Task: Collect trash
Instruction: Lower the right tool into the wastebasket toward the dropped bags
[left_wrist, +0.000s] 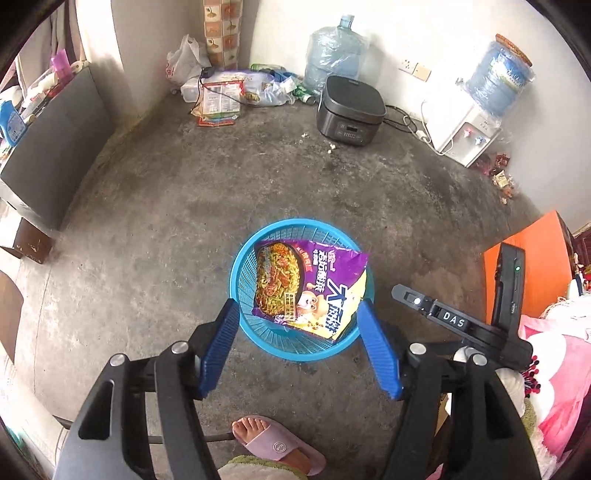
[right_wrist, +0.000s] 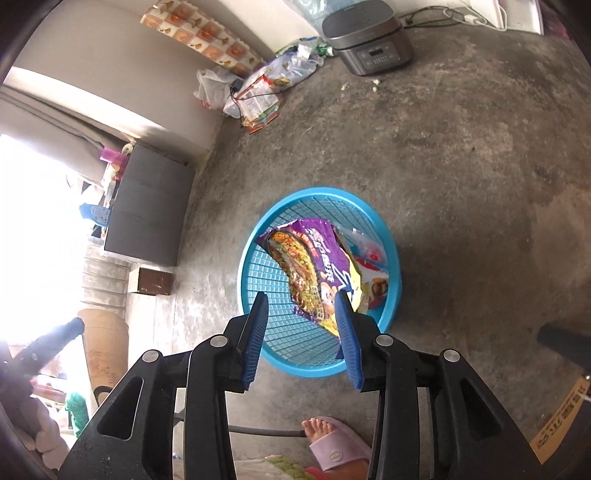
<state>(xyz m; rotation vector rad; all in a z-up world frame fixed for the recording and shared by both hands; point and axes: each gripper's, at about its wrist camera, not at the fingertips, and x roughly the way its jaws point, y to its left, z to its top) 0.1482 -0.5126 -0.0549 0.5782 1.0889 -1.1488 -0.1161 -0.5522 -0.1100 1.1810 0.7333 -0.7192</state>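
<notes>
A round blue mesh basket stands on the concrete floor. A purple noodle wrapper lies in it, leaning on the rim. A red and white wrapper lies beside it in the basket. My left gripper is open and empty, hovering above the basket's near side. My right gripper is open and empty above the basket; its right finger overlaps the purple wrapper's lower edge in the view. The right gripper also shows in the left wrist view.
A pile of bags and wrappers lies by the far wall. A dark rice cooker, water jugs and a dispenser stand nearby. Small scraps lie at right. A foot in a pink slipper is close below.
</notes>
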